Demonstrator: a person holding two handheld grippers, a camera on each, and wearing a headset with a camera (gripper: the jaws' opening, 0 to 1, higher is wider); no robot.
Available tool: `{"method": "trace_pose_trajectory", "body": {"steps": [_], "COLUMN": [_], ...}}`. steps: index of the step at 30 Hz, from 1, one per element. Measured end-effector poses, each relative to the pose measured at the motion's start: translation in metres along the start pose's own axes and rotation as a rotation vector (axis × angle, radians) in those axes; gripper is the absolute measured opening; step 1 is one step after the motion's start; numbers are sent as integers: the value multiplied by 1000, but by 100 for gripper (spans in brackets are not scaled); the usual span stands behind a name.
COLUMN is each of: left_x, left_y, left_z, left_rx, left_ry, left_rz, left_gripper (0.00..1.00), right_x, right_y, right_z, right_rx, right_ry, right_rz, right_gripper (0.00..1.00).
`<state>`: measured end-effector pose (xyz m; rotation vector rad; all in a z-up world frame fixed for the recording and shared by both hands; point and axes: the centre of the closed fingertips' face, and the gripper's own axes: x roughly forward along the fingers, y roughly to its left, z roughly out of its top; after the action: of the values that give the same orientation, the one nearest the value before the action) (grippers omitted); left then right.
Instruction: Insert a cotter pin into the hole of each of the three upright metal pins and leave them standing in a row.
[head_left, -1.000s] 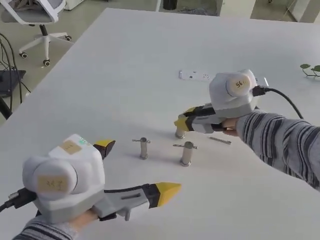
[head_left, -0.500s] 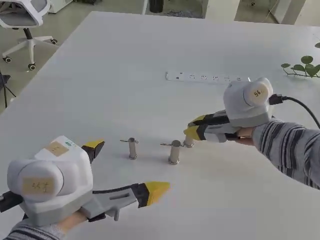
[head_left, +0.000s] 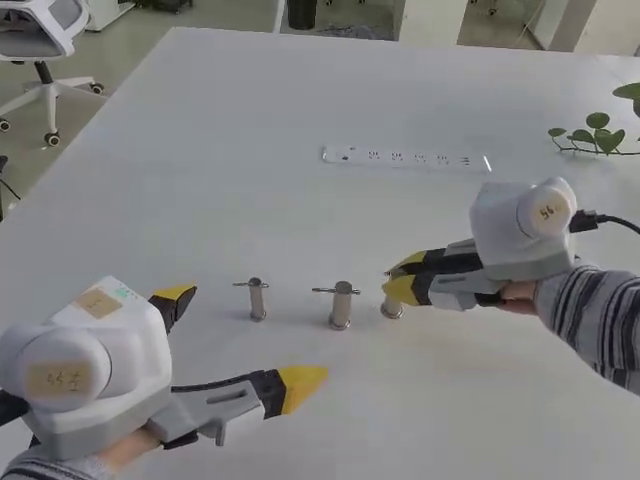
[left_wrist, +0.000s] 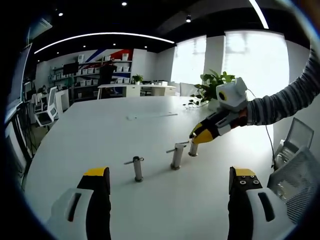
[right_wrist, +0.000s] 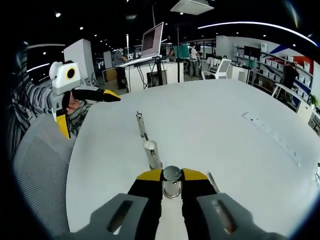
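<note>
- The left hand-held gripper (head_left: 238, 337) hovers low over the white surface (head_left: 250, 180) at the near left, jaws spread wide and holding nothing. From its own view (left_wrist: 169, 172), all 3 pins stand beyond the gap between its yellow tips, well apart from them.
- The left pin (head_left: 257, 299) stands upright just past the tip of the farther jaw, with a thin cotter pin (head_left: 251, 284) crossing its top.
- The middle pin (head_left: 341, 305) stands upright just beside it, and a second cotter pin (head_left: 335, 291) runs through its top.
- The right pin (head_left: 392, 309) stands in line with the other 2, its upper part caught between the yellow tips of the right hand-held gripper (head_left: 398, 280).
- In its own view that gripper (right_wrist: 172, 176) has its jaws drawn close, pinching the right pin (right_wrist: 171, 181) on both sides. I cannot tell whether this pin carries a cotter pin.
- A power strip (head_left: 405, 158) lies farther back on the surface, and a plant (head_left: 595, 135) shows at the right edge.
</note>
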<state>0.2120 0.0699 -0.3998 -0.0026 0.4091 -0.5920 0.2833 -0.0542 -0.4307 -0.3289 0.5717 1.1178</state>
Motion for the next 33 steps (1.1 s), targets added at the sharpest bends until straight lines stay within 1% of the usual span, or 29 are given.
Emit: {"method": "trace_pose_trajectory", "body": {"steps": [5,15,22,33], "left_x": [-1,-4,-5,-6], "left_y": [-2,-3,-4,-5], "left_z": [1,0,-2,-3], "left_rx": [-6,2,8,7], "left_ry": [-7,-3,1,8], "left_rz": [-2,1,0,-2], "left_gripper": [99,99,99,99], "right_x": [-4,-2,1,3], "right_y": [13,34,42,50], "right_z": [-4,-13,-15,-20], "right_rx": [-8,-17,-31,-55], "right_ry": [2,5,1,7], "right_rz": [12,34,45,62], "right_gripper": [8,8,8,8]}}
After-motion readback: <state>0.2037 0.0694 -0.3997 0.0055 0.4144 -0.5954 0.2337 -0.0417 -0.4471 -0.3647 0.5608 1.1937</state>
